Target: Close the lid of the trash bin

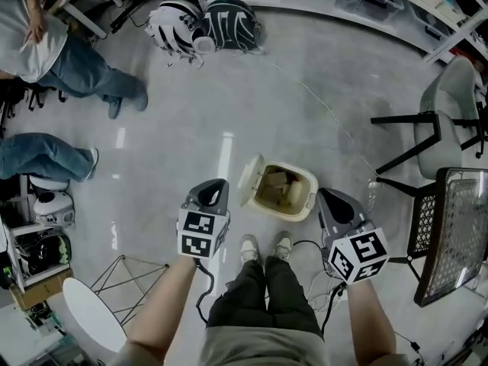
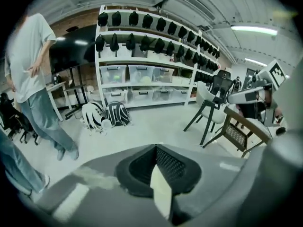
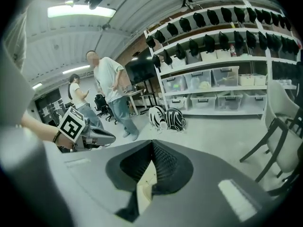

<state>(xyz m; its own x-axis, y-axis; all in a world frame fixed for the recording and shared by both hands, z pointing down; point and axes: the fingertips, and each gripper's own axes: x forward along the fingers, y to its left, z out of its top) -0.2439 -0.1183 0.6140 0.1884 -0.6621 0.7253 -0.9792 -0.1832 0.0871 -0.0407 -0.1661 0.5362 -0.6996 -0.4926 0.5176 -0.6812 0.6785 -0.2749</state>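
Observation:
A small cream trash bin stands on the floor just ahead of the person's shoes. Its lid is swung up and open on the bin's left side, and scraps show inside. My left gripper hovers to the left of the lid, shut with nothing in it. My right gripper hangs just right of the bin, also shut and empty. In the left gripper view the left gripper's jaws meet at the tip and the bin is out of sight. The right gripper view shows the same for the right gripper.
Two backpacks lie on the floor far ahead by the shelves. Chairs and a mesh-top table stand at the right. Two people's legs are at the left. A cable runs across the floor.

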